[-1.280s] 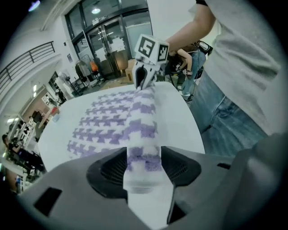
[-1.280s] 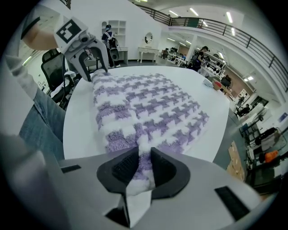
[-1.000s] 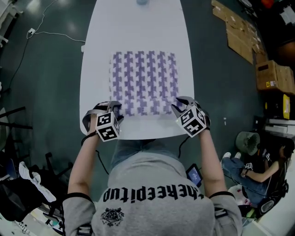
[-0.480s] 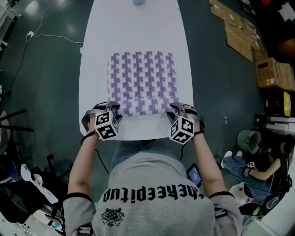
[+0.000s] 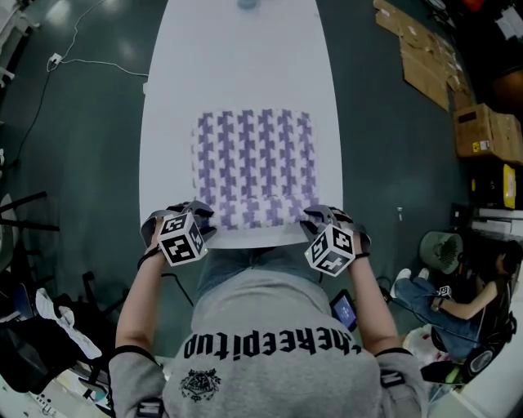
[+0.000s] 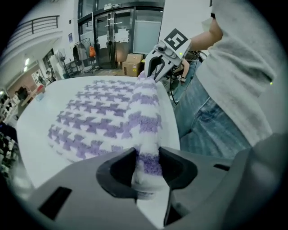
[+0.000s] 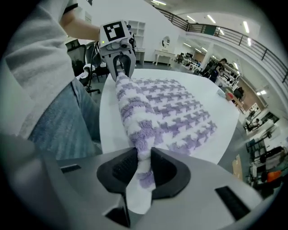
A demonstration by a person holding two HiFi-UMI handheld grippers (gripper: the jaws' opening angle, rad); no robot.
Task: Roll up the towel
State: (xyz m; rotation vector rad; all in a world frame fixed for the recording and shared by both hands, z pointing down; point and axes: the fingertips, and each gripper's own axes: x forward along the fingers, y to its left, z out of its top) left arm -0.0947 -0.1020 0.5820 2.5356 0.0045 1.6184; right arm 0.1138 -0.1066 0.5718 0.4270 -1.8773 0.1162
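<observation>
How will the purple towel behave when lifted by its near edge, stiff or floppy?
Probably floppy: the towel bunches into a soft ridge along its near edge. Its fluffy pile likely resists slipping. Mostly lying flat, it seems unlikely to roll by itself.

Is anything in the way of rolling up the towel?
Nothing I can see. The left tool and right tool have just been closing, and both pinch the towel by its near edge. Only something small sits at the far end of the table.
</observation>
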